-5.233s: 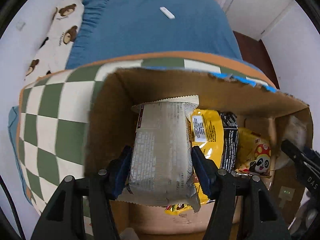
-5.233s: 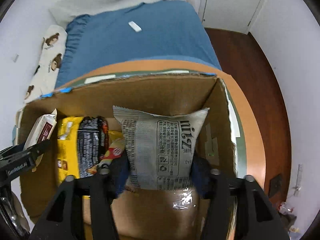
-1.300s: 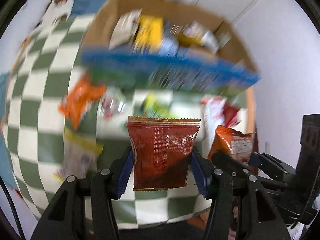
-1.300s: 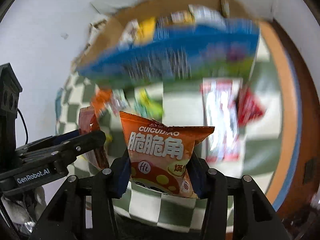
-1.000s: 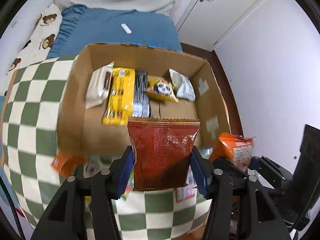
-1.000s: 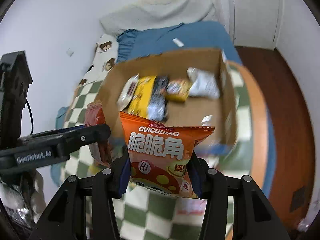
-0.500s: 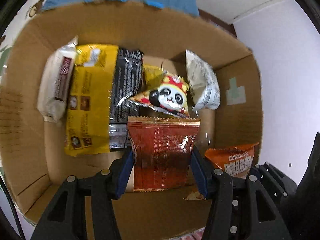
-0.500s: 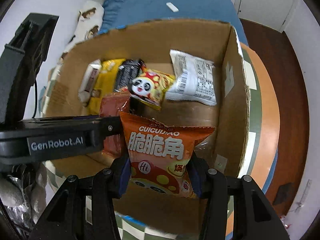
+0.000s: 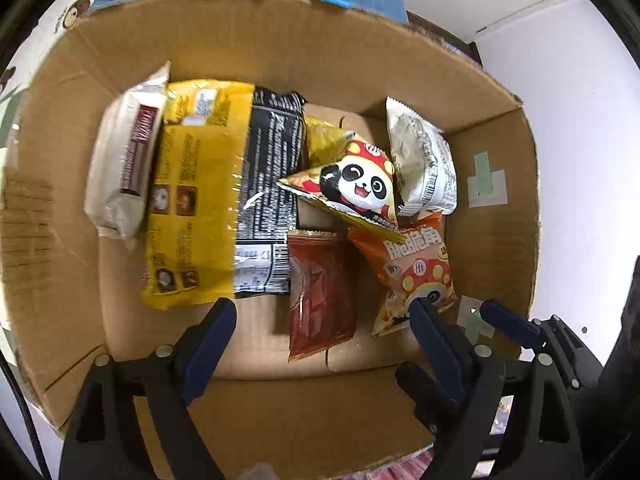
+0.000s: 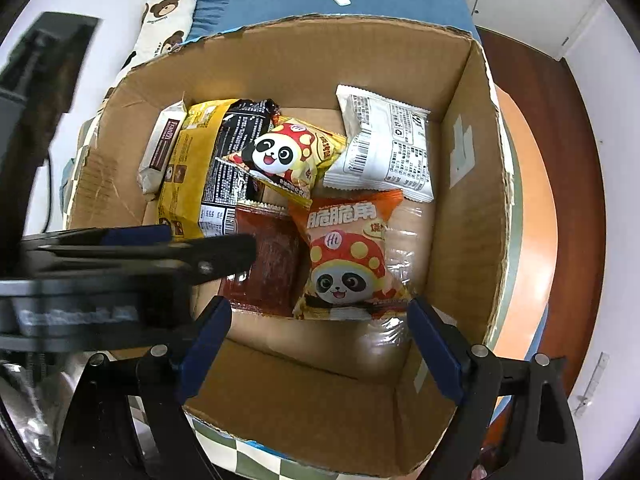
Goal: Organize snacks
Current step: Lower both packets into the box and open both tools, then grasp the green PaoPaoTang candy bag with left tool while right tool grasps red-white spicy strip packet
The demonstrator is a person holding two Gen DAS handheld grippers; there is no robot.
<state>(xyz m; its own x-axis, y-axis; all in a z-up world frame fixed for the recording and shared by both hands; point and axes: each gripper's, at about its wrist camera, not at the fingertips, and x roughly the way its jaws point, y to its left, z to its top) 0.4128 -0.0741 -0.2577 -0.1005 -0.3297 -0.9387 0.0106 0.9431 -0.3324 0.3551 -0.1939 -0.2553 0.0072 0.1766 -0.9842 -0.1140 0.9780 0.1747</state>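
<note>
Hovering over the cardboard box (image 9: 496, 208), you had both tools spread wide and holding nothing: the left tool (image 9: 324, 320) and the right tool (image 10: 320, 320) each showed blue pads well apart with only box floor between them. Half a second before, each was clamped on a packet; now the dark red packet (image 9: 320, 288) lay flat on the box floor, and the orange panda packet (image 10: 344, 256) lay just beside it on its right, the two touching along one edge. Both releases looked clean; neither packet hung on a pad.

- Orange packet's top edge tucked under the yellow panda bag (image 10: 288, 156).
- White packet (image 10: 384, 148) in the far right corner; yellow-and-black pack (image 9: 208, 200) and pale wrapped bar (image 9: 124, 164) along the left wall.
- Bare cardboard remained on the near floor.

Against five seconds earlier, when you were placing grey packets, the box held two more items. My judgement: this pair was done, and further snacks glimpsed on the checkered tabletop (image 10: 256, 464) earlier probably remained to fetch.
</note>
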